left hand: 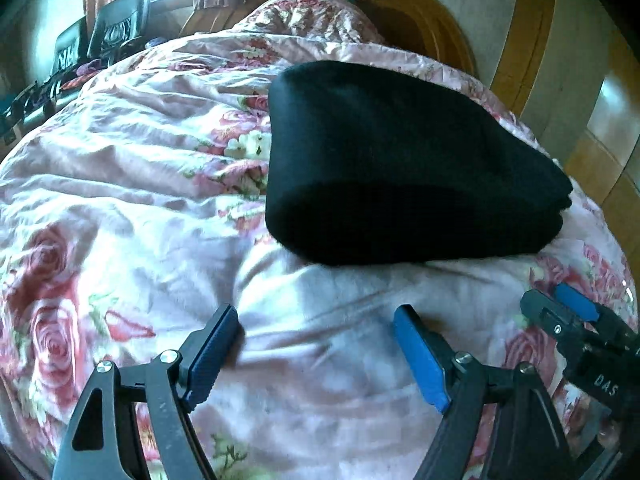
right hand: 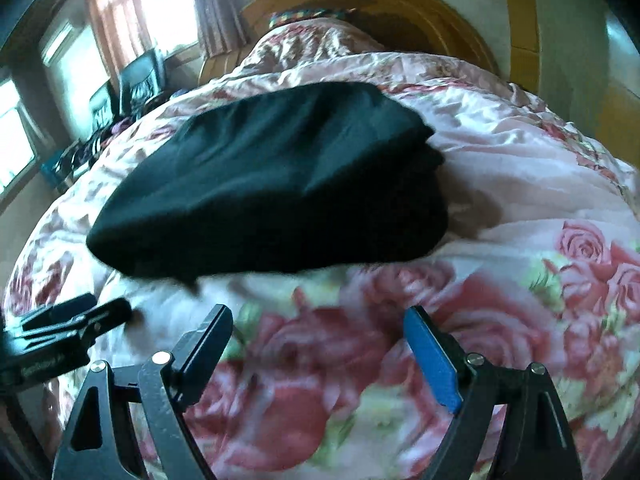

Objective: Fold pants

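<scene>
The black pants (left hand: 400, 160) lie folded into a thick compact bundle on the pink floral bed cover (left hand: 120, 200). They also show in the right wrist view (right hand: 272, 184). My left gripper (left hand: 318, 336) is open and empty, a little in front of the bundle's near edge and above the cover. My right gripper (right hand: 318, 340) is open and empty, also just short of the bundle. The right gripper shows at the lower right of the left wrist view (left hand: 568, 312); the left gripper shows at the lower left of the right wrist view (right hand: 80, 320).
A curved wooden headboard (right hand: 400, 4) stands at the far end with a floral pillow (right hand: 312, 44) and a multicoloured cloth (right hand: 304, 14) against it. Dark chairs (right hand: 136, 80) and a bright window (right hand: 112, 12) are at the far left. Wooden floor (left hand: 600, 152) lies right of the bed.
</scene>
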`<state>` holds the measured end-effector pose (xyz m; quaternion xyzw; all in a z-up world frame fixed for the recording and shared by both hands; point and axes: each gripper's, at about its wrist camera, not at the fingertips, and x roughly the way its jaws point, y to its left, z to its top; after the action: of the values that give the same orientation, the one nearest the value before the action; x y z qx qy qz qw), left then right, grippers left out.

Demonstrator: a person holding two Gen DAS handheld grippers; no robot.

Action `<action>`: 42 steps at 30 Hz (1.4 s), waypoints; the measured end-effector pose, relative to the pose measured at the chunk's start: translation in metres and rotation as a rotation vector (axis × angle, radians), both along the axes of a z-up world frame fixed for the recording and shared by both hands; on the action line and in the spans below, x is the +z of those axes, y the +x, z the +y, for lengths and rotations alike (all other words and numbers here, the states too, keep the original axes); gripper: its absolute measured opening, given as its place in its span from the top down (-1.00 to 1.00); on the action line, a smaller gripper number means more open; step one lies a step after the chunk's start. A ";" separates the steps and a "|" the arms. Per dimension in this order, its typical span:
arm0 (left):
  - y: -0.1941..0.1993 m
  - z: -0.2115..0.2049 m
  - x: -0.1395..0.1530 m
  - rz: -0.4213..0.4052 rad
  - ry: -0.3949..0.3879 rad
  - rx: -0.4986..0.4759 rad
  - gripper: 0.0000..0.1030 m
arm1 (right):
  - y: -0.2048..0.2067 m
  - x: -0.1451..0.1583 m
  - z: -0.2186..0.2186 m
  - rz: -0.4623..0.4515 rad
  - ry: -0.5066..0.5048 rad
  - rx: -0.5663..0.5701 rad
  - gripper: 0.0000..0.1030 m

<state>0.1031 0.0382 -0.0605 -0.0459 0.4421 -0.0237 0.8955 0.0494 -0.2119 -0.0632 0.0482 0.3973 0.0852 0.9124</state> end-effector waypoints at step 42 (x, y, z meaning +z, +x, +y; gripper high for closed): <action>-0.091 -0.029 0.045 -0.206 0.184 0.071 -0.57 | -0.062 0.042 0.014 -0.212 -0.155 -0.053 -0.99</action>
<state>0.0126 0.0093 -0.0157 0.0235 0.3465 0.0441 0.9367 -0.0127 -0.1983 -0.0214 -0.0214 0.3024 0.0349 0.9523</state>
